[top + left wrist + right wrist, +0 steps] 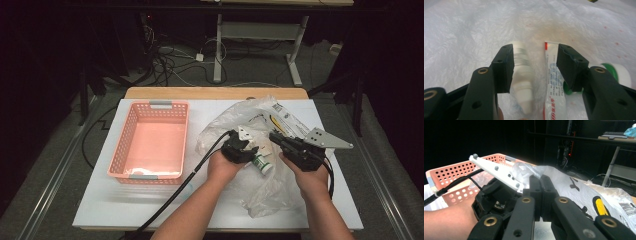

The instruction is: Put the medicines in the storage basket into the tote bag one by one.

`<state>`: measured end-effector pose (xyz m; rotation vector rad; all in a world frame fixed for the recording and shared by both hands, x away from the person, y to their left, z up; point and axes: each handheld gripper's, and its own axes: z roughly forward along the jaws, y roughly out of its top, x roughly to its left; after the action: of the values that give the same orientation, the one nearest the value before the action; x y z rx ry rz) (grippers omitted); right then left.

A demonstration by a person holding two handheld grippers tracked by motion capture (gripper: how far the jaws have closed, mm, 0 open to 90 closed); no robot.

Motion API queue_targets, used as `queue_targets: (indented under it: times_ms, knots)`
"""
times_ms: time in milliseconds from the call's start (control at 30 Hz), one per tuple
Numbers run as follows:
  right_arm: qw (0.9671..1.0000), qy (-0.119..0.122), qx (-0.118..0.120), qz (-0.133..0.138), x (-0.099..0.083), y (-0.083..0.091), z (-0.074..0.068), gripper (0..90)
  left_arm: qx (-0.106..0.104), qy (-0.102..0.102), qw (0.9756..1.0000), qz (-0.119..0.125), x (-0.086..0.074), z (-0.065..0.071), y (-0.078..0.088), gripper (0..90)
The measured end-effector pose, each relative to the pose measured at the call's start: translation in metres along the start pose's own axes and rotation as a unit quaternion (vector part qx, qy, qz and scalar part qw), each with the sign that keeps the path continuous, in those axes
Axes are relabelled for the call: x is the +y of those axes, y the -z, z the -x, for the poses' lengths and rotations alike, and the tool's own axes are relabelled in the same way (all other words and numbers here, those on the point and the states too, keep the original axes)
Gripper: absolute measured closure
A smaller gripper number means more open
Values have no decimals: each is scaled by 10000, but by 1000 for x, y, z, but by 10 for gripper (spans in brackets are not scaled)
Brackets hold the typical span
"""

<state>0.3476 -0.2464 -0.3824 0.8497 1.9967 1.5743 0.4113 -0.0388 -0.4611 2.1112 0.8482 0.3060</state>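
We had a small white tube point(522, 72) lying on the thin plastic bag point(260, 112), right of the middle of the white table point(100, 200), and it sat between the jaws of our left gripper point(535, 66), close against one jaw. A flat red-and-white sachet point(552, 85) lay just beside it, against the other jaw, so both were in the gap; the jaws stood partly apart and we could not see them pressing on either. A green-capped white container point(262, 163) rested on the bag just right of that gripper. Our right gripper point(541, 195) had its jaws shut together on a fold of the plastic bag, just right of the left one. To the left, well apart, stood the pink basket point(131, 125).
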Motion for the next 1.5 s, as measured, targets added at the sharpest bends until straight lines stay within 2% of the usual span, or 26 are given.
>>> queue_targets:
  times_ms: [67, 200, 467, 767, 833, 900, 967, 1000, 1033, 1100, 1200, 1267, 1333, 1367, 1433, 1500]
  knots:
    - [10000, -2, -6, -1, 0, 0, 0, 900, -12, -98, 9999, 24, -1, 2, 6, 470]
    - [10000, 19, 11, -23, 0, -1, -1, 900, -79, -122, 9998, 105, -6, 5, 17, 470]
    - [10000, 26, 1, -48, -1, -2, -3, 900, -92, -60, 9997, 200, -23, 3, 37, 470]
    - [10000, 22, 2, -63, -1, -3, -4, 900, 107, 13, 9999, 95, -36, -7, 42, 472]
    - [10000, 21, 0, -63, -1, -3, -3, 900, 277, -27, 9996, 102, -36, -9, 41, 513]
    - [10000, 47, 13, -84, -1, -3, -3, 900, 506, -41, 9986, 156, -35, -11, 40, 674]
    - [10000, 32, 23, -77, -1, -3, -4, 900, 791, 84, 9967, 177, -33, -15, 37, 816]
    - [10000, 15, 25, -74, -1, -3, -5, 900, 900, 167, 9956, 189, -32, -18, 35, 860]
    - [10000, 37, 36, -70, -1, -3, -4, 900, 1052, 221, 9941, 164, -30, -22, 31, 876]
    - [10000, 37, 46, -62, -1, -3, -5, 900, 1202, 190, 9926, 55, -28, -26, 24, 877]
    - [10000, 49, 49, -58, -1, -4, -5, 900, 1212, 234, 9923, -137, -24, -31, 11, 876]
    - [9999, 49, 65, -71, -1, -3, -4, 900, 1081, 248, 9936, -218, -23, -31, 6, 873]
    - [10000, 34, 63, -67, -1, -3, -4, 900, 915, 241, 9954, -173, -23, -26, 4, 873]
    - [10000, 23, 54, -51, -1, -3, -3, 900, 816, 167, 9964, -128, -23, -22, 4, 872]
    - [10000, 25, 50, -39, -1, -2, -3, 900, 698, 23, 9975, -109, -23, -15, 6, 871]
    - [10000, 23, 36, -44, -1, -2, -3, 900, 595, 1, 9982, -28, -25, -8, 11, 870]
